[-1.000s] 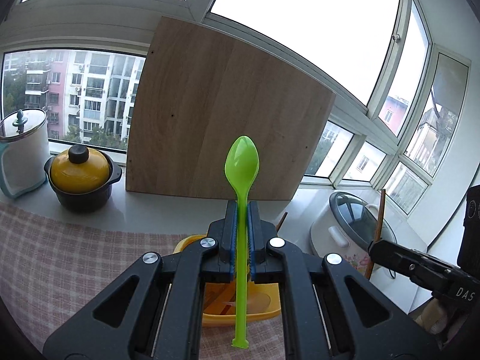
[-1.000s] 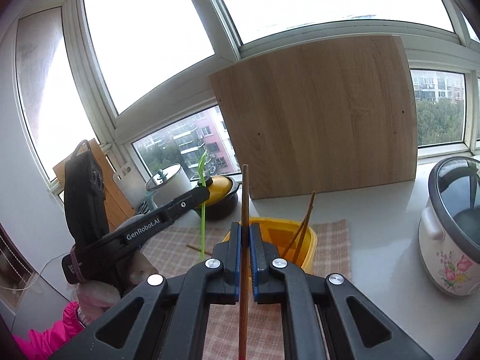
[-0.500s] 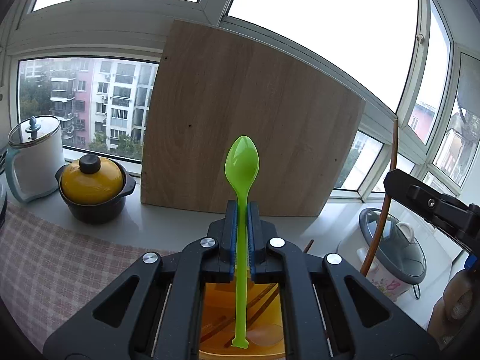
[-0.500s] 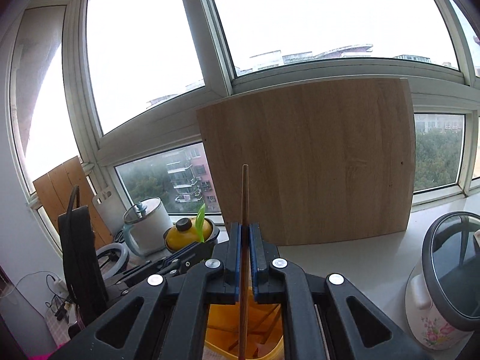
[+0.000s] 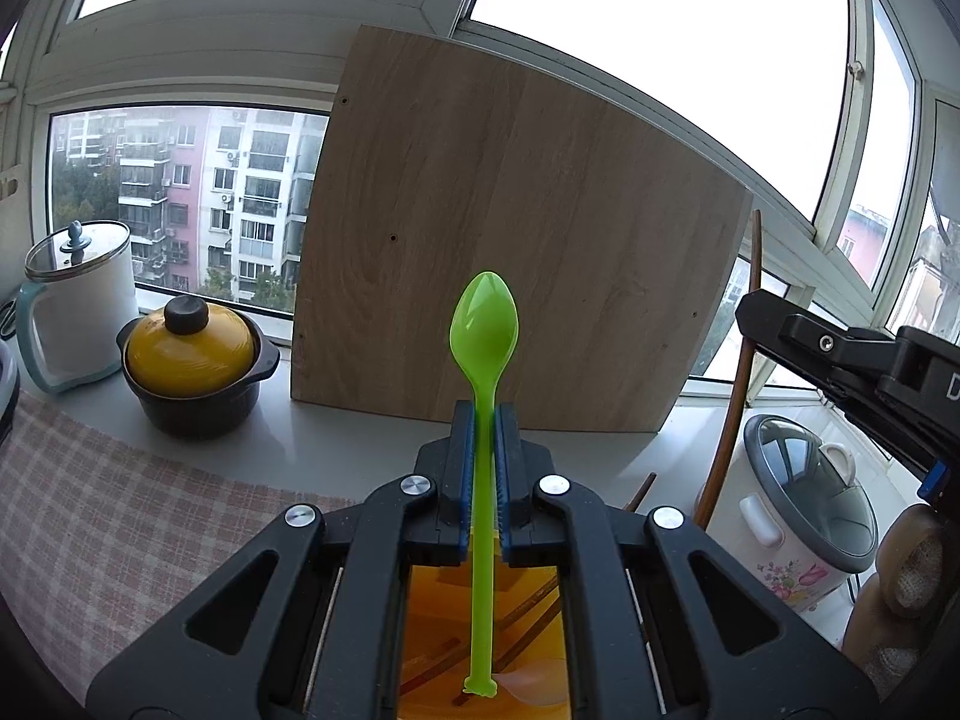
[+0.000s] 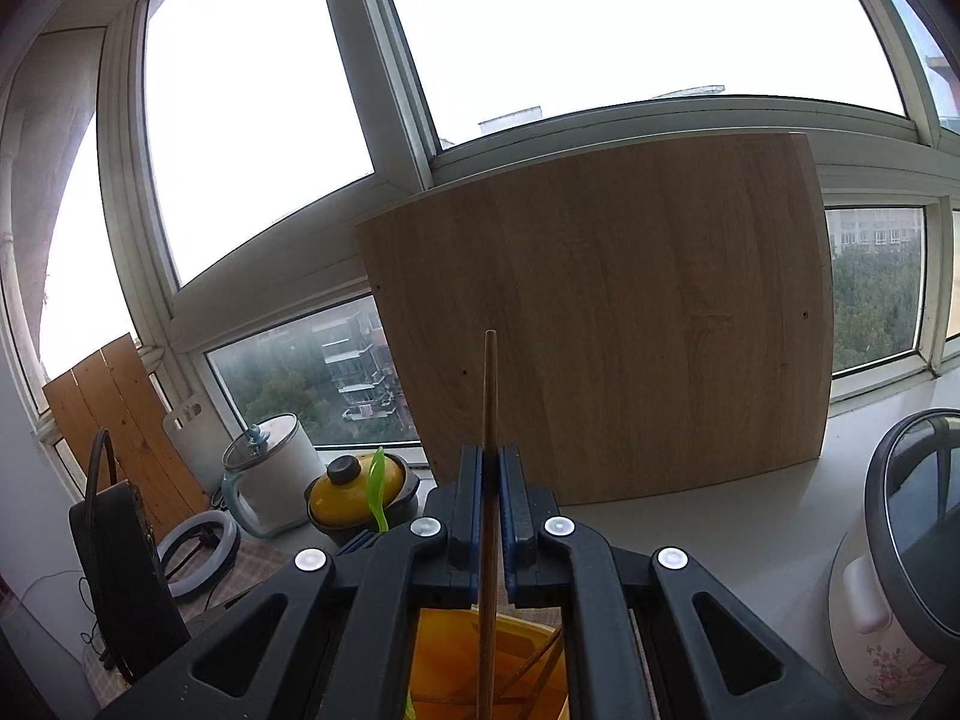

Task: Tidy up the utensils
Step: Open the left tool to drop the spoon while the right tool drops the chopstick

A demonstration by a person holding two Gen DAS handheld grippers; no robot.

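My left gripper [image 5: 483, 420] is shut on a green plastic spoon [image 5: 483, 324], held upright with the bowl up and the handle end hanging over a yellow utensil holder [image 5: 528, 612] that has brown chopsticks in it. My right gripper [image 6: 491, 462] is shut on a brown wooden chopstick [image 6: 489, 384], also upright, its lower end over the same yellow holder [image 6: 444, 642]. In the left wrist view the right gripper body [image 5: 852, 360] and its chopstick [image 5: 738, 372] stand at the right. The spoon's tip [image 6: 377, 489] shows at the left in the right wrist view.
A large wooden board [image 5: 510, 240] leans against the window behind the holder. A yellow-lidded black pot [image 5: 195, 366] and a white kettle [image 5: 75, 306] stand at the left, a flowered rice cooker [image 5: 798, 528] at the right. A checked cloth [image 5: 120, 540] covers the counter.
Both grippers have moved in over the yellow holder, which now lies directly beneath each. The right gripper and its chopstick have come closer to the left one. Both grips are unchanged.
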